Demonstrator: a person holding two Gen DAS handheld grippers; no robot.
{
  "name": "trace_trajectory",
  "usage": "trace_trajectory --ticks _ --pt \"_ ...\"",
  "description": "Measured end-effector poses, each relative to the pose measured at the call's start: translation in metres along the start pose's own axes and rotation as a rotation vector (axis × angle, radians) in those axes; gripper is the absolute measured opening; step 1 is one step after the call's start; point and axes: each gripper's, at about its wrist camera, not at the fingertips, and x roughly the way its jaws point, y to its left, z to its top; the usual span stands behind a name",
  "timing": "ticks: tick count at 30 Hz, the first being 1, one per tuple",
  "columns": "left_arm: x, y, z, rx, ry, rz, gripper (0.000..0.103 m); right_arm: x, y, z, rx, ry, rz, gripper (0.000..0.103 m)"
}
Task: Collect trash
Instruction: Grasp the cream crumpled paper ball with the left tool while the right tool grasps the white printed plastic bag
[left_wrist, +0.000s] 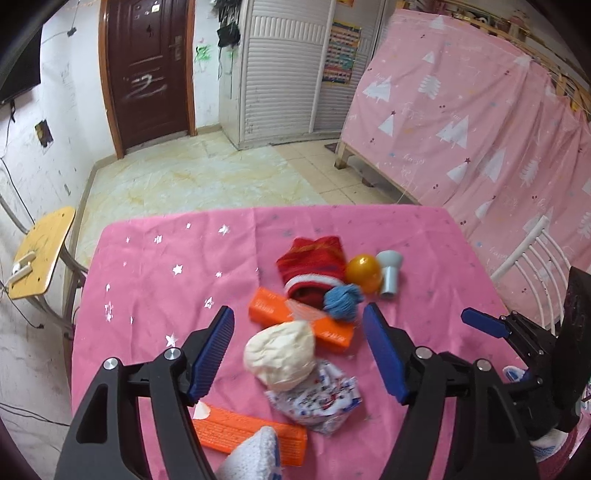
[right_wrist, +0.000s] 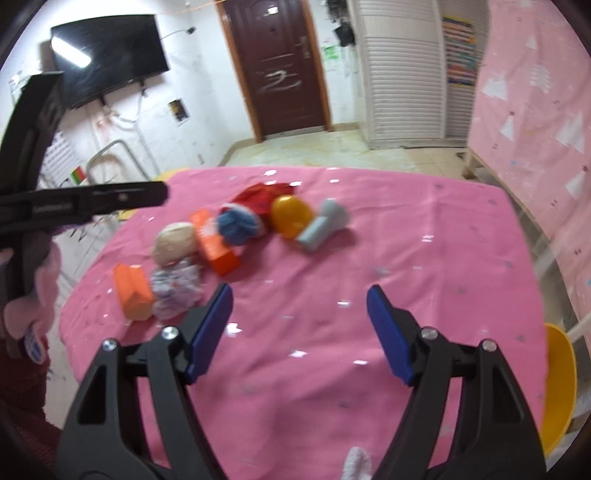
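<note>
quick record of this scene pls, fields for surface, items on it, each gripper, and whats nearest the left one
surface: table under a pink cloth
items: two orange boxes, cream wad, printed wrapper, red sock, blue yarn ball, yellow ball, grey-blue cup on its side
left gripper: open, holding nothing
right gripper: open, over bare cloth
nearest left: cream wad, between the fingers in view, contact unclear

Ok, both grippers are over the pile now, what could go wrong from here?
1. The crumpled paper ball lies against the orange box and printed wrapper; the open left gripper might snag a neighbour.
2. The yellow ball beside the grey cup could roll off if nudged.
3. The right gripper is open over bare tablecloth, close to the left one.
</note>
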Motion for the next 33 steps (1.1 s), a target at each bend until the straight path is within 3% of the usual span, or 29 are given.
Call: trace_trajectory --ticks 14,17,22,33 --pt "0.044 0.010 -0.018 0.008 0.082 -0.016 0.065 0.026 0.053 0.000 -0.104 0.081 0.069 0.074" --pt "0.051 0.013 -0.021 -0.003 0.099 -0.031 0.045 0.029 0.059 0.000 -0.117 0.092 0.078 0.076" --pt "0.048 0.020 -0.022 -0.034 0.086 -0.049 0.043 0.035 0.073 0.001 -0.147 0.109 0.091 0.077" --pt "0.004 0.042 -0.012 -0.079 -0.023 -0.010 0.043 0.057 0.088 0.007 -0.162 0.151 0.106 0.077"
